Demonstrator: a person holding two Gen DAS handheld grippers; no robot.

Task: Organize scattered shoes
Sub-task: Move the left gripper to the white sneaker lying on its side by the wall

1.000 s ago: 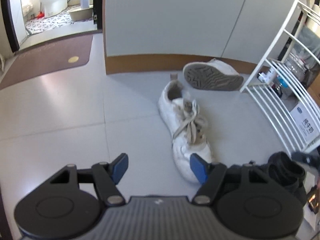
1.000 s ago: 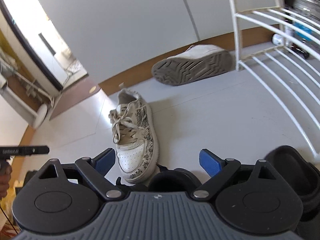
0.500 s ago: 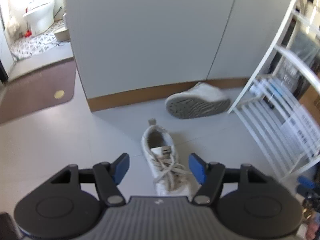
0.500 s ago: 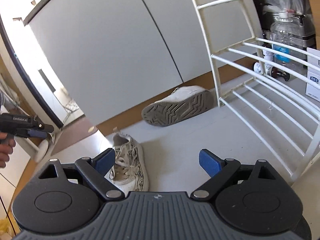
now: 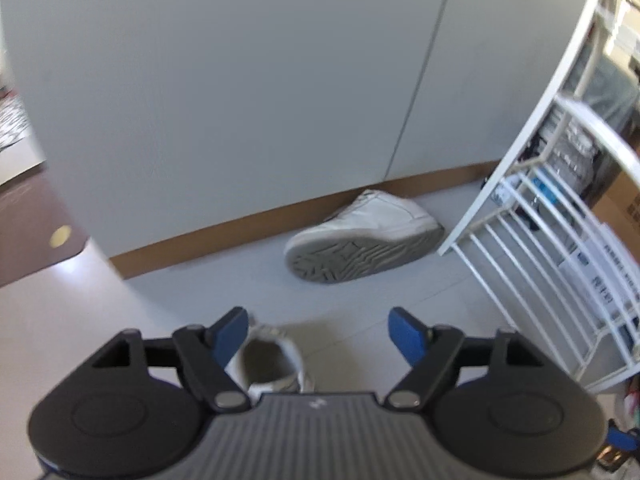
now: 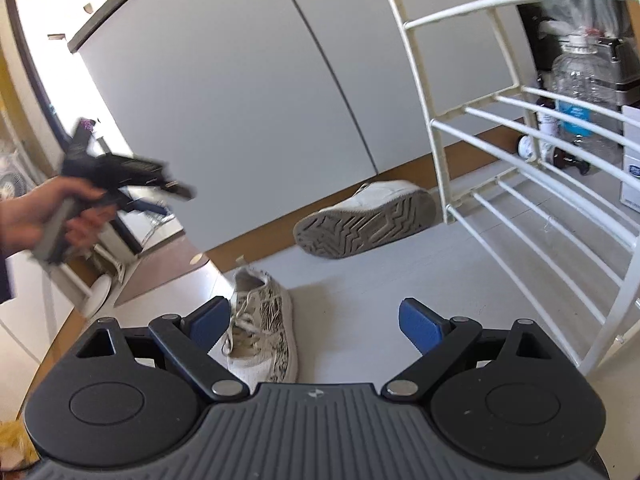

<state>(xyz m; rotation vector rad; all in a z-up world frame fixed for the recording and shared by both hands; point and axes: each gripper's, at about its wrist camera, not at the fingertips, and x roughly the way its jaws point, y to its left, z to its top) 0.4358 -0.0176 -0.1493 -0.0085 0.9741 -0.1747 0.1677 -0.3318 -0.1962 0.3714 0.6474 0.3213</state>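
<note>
Two white shoes lie loose on the grey floor, and neither is in a grip yet. The sneaker (image 6: 260, 332) stands upright, laces up, its heel collar toward the cabinet (image 5: 240, 80). The other shoe (image 5: 366, 236) is tipped on its side right against the brown plinth, sole facing the room, just beside the foot of the white rack (image 6: 520, 184).

The left gripper (image 5: 316, 330) hangs over the sneaker's heel opening (image 5: 266, 360), pointing steeply down. Its jaws are opening and nothing sits between the blue pads; the collar shows just inside the left one. The right gripper (image 6: 314, 322) is spread wide and empty too, aimed toward the bare floor between the sneaker and the rack. From its camera the person's hand (image 6: 44, 212) shows, blurred, holding the left tool.

This looks like the reach for a first shoe, so the sorting is barely begun. I judge the next move to be a drop onto the sneaker's collar, one pad inside and one outside, then a firm close. The tipped shoe will need righting before it pairs up.
</note>
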